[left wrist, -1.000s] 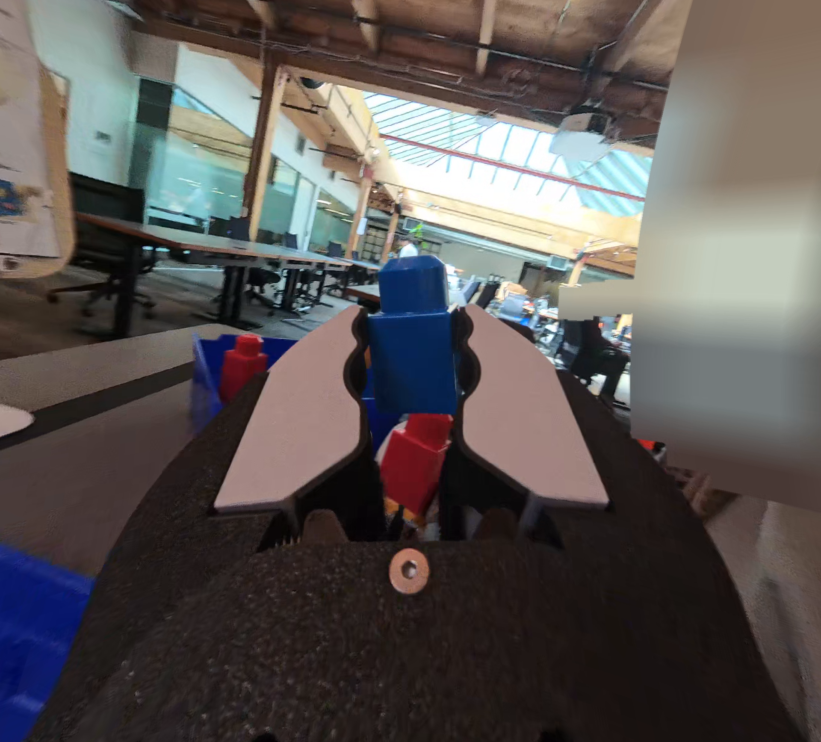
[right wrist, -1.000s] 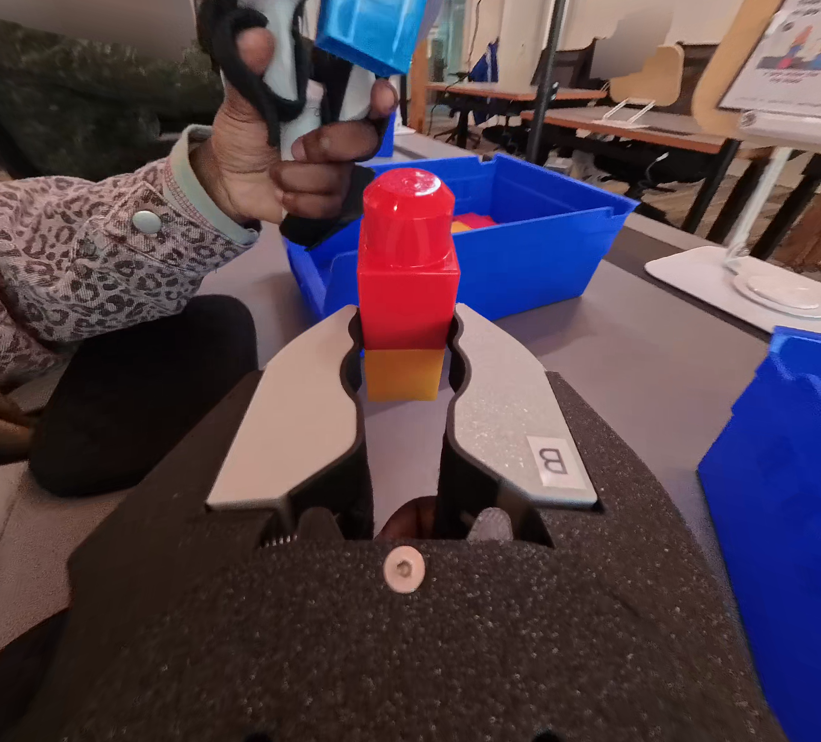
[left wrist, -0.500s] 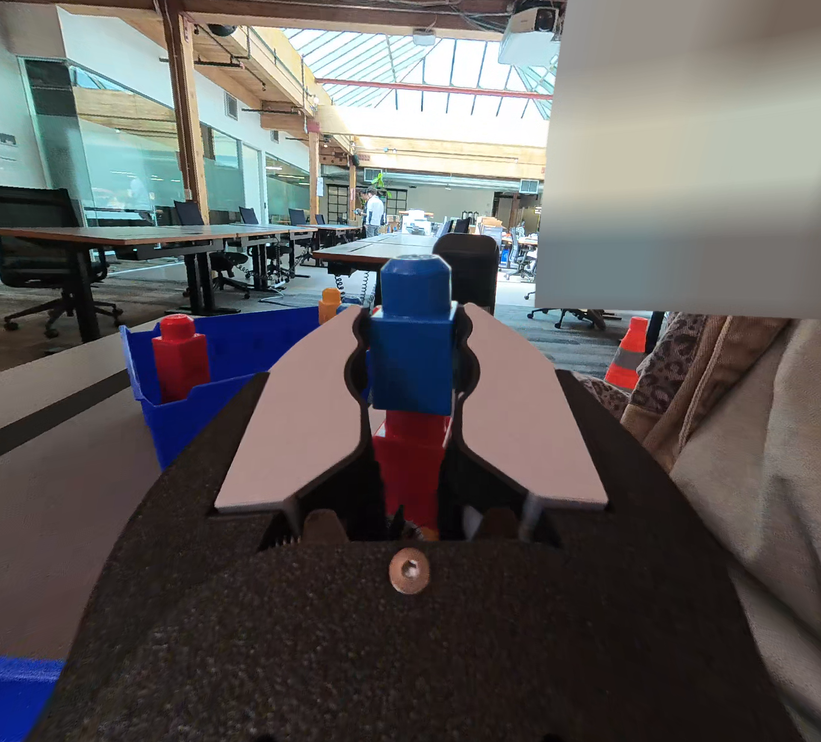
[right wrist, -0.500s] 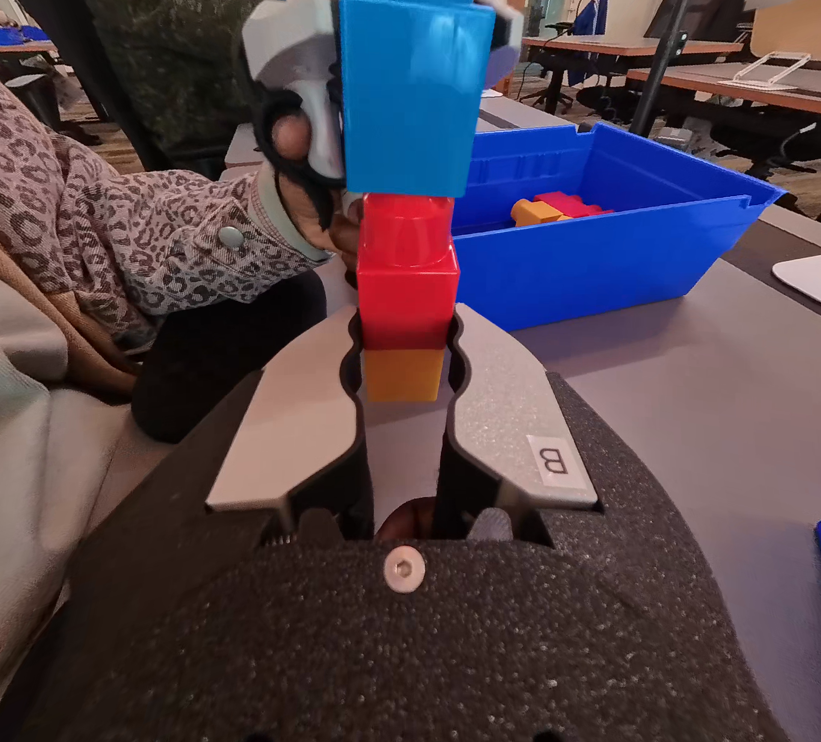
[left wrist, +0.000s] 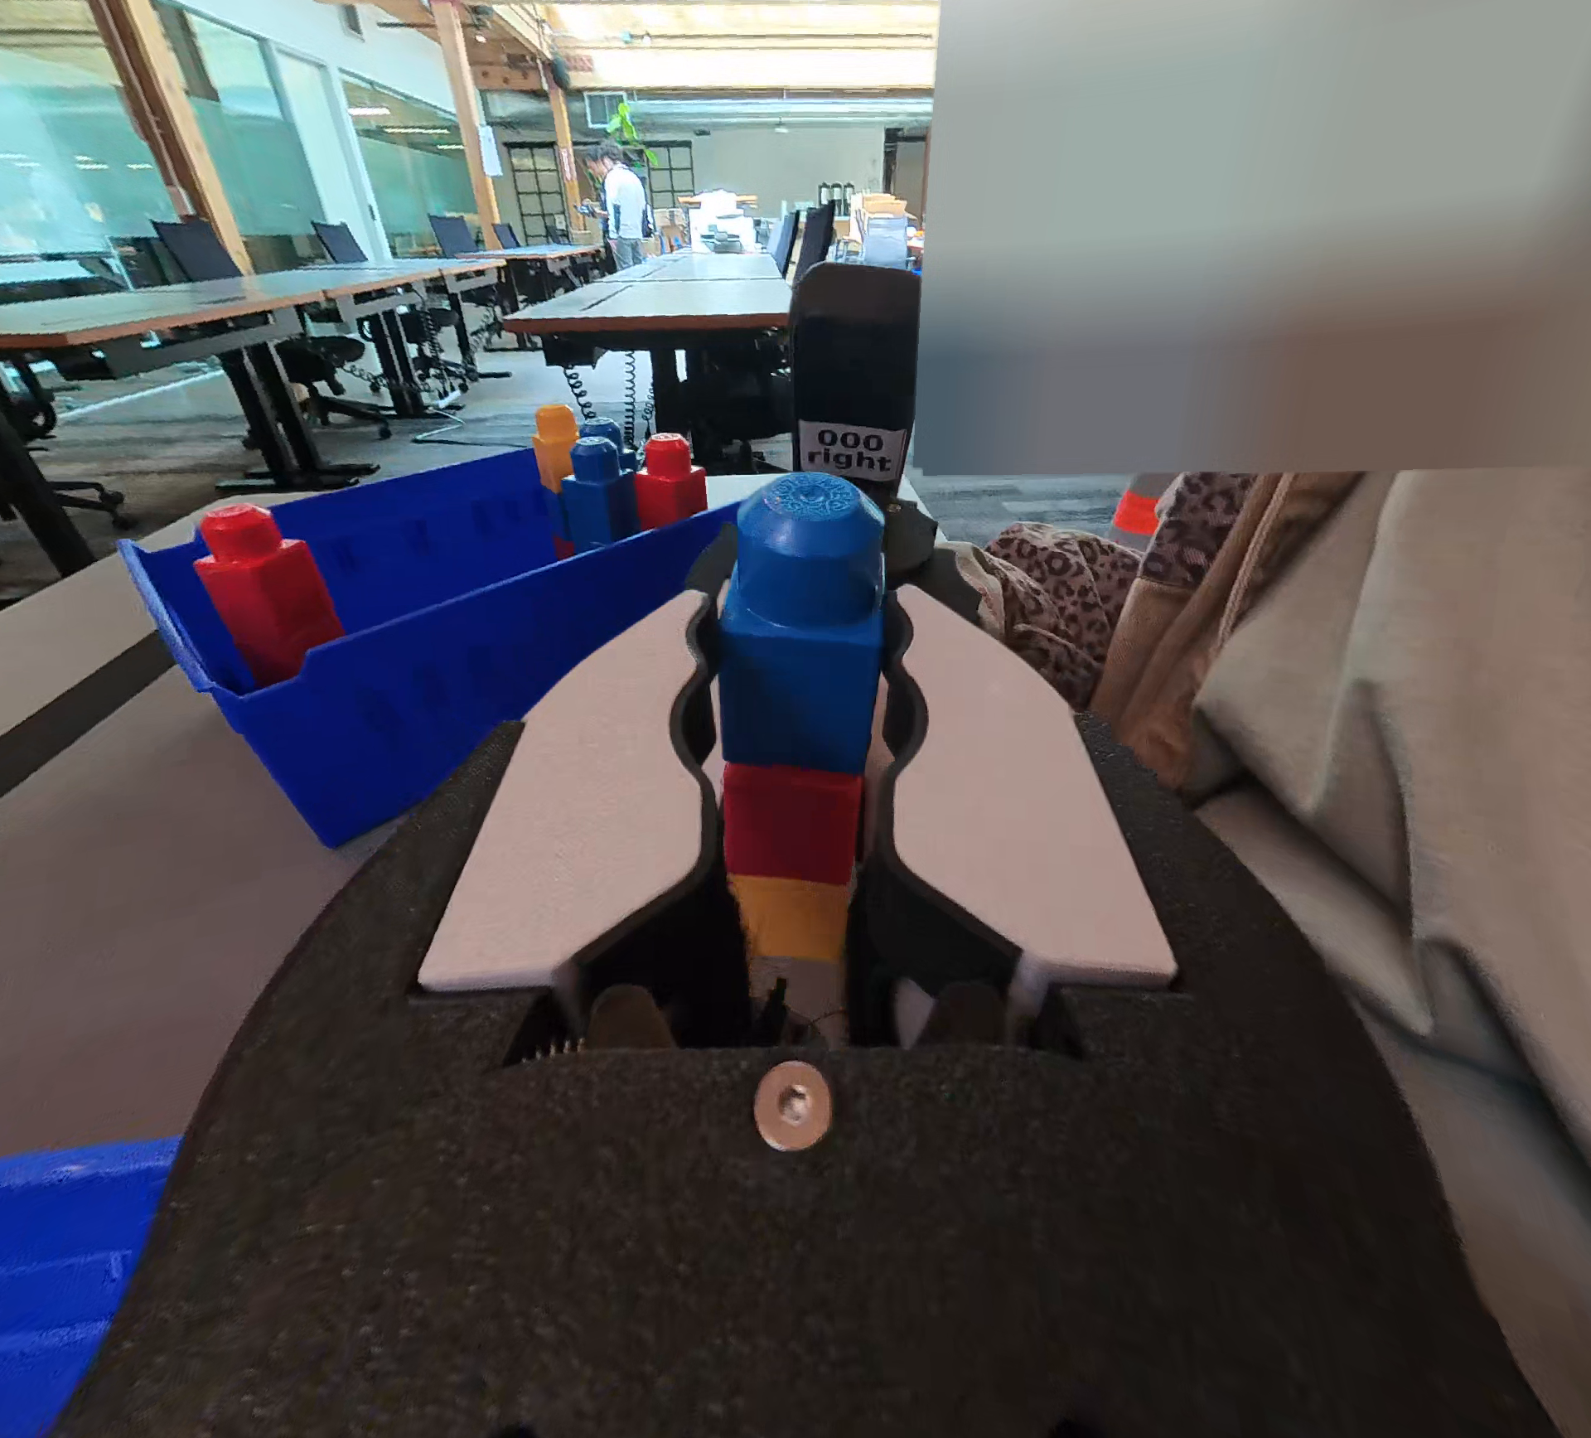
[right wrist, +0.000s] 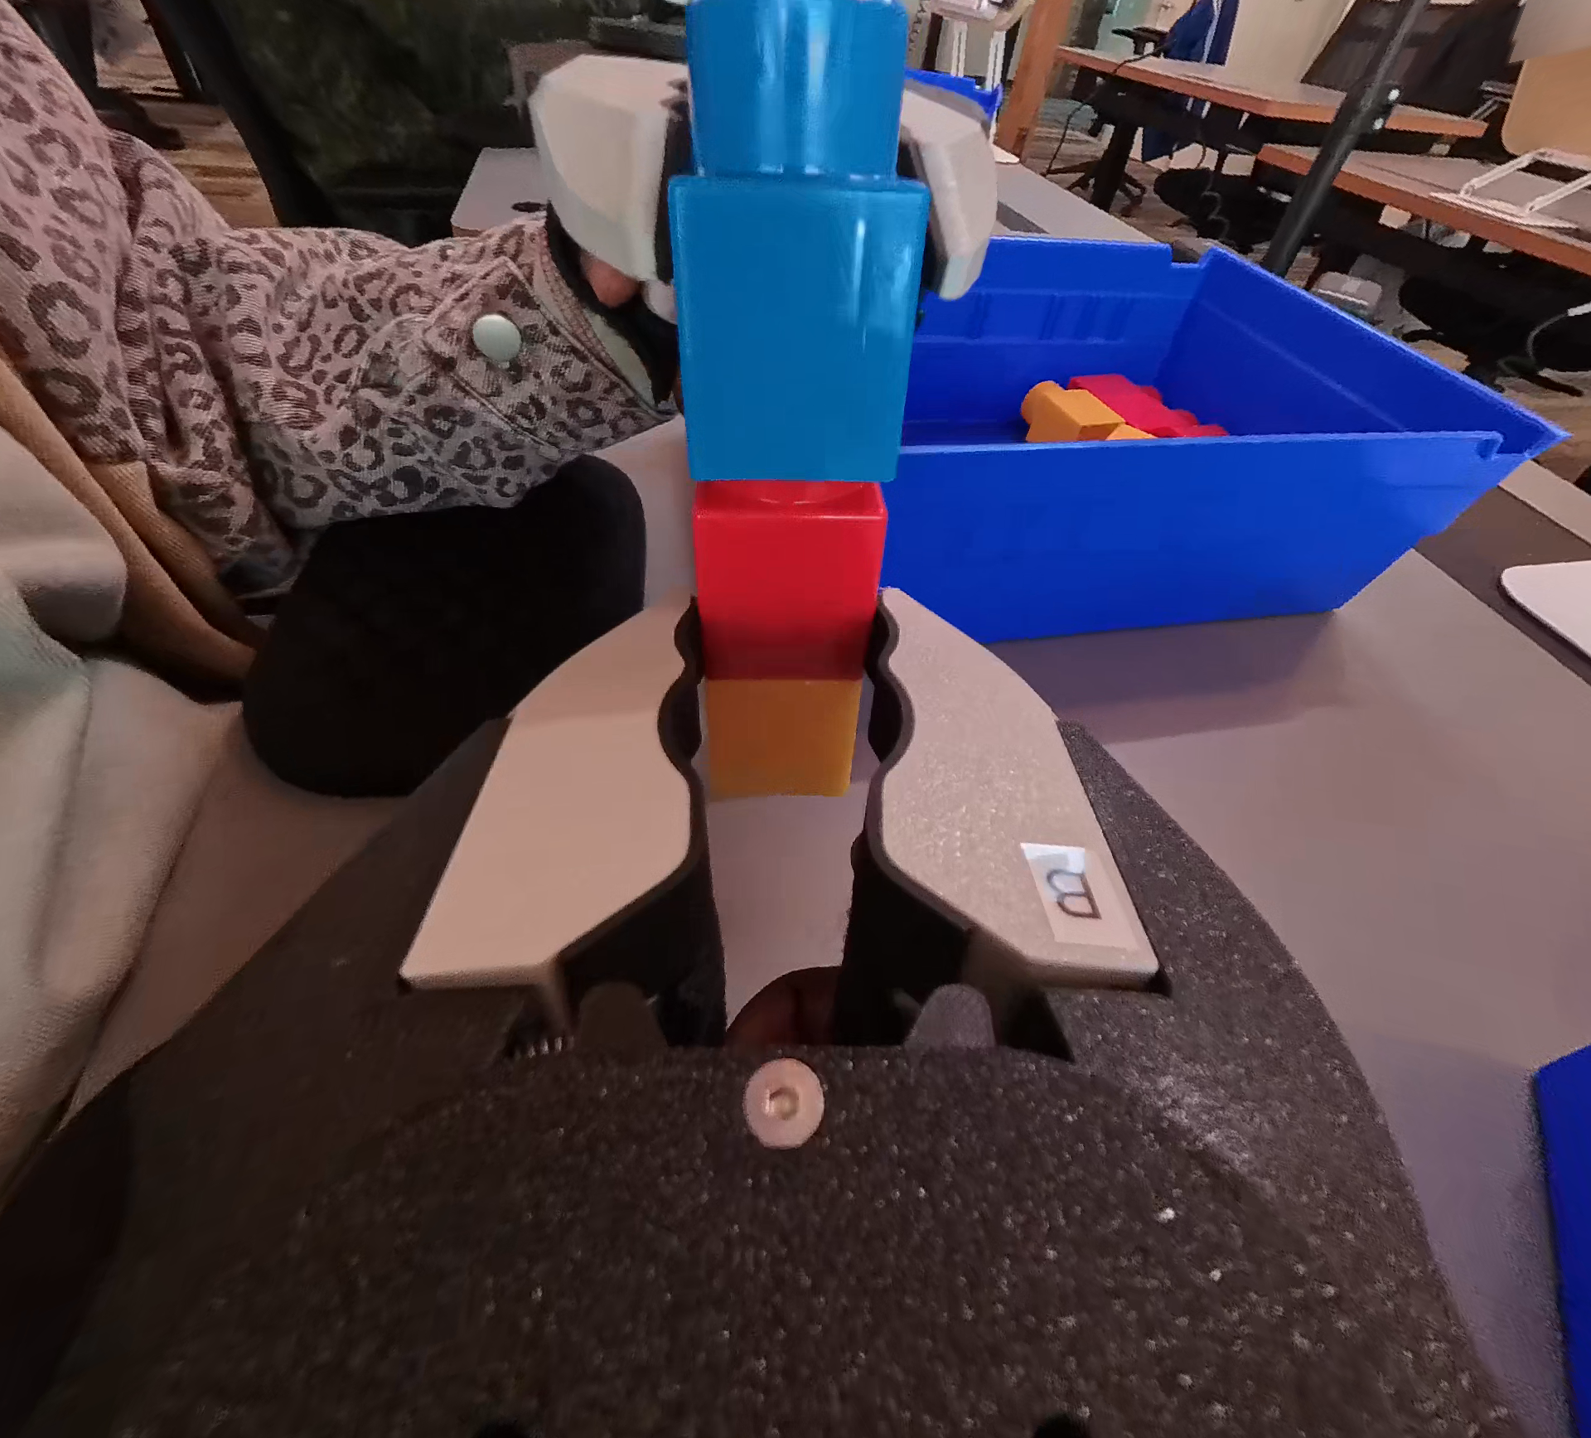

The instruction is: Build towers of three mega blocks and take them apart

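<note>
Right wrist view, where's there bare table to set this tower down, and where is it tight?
Bare grey table lies right of the tower, bordered by the blue bin behind, a white base far right and another blue bin's corner nearer. It is crowded left of the tower, where a leopard-print sleeve and the left gripper sit close.

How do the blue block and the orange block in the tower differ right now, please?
The blue block is on top, its stud showing; the orange block is at the bottom, its stud hidden. The left tongs grip the blue block; the orange block stands on the table. Both share one tower.
</note>
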The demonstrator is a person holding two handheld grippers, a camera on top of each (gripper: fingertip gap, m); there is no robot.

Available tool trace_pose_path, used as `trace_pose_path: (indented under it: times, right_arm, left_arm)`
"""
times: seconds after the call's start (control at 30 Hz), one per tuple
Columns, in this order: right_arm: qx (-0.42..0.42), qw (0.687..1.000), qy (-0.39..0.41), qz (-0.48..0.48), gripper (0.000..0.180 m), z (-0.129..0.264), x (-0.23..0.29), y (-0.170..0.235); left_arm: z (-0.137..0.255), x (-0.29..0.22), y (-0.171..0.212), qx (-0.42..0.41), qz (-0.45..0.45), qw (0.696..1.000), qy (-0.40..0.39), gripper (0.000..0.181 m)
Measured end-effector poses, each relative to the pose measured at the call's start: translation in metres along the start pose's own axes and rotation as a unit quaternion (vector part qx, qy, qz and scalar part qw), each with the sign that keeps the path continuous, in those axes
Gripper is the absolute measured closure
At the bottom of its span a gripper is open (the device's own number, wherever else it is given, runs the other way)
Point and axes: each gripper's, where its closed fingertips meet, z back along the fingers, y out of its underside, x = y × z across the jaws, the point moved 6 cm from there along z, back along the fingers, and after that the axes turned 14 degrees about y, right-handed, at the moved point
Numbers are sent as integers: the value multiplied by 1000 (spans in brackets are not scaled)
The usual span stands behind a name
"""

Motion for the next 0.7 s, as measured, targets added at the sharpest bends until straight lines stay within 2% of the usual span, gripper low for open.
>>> trace_pose_path:
  times: [0.3, 0.6, 0.7]
  right_arm:
    - [36, 999, -21, 7, 144, -3, 4, 9]
    - [49, 999, -16, -4, 145, -4, 2, 13]
    - [47, 999, -17, -6, 145, -5, 2, 12]
  left_arm:
    - [3, -2, 12, 65, 42, 997, 10, 144]
    - [6, -1, 19, 113, 24, 993, -15, 144]
    - [6, -1, 18, 106, 24, 994, -14, 144]
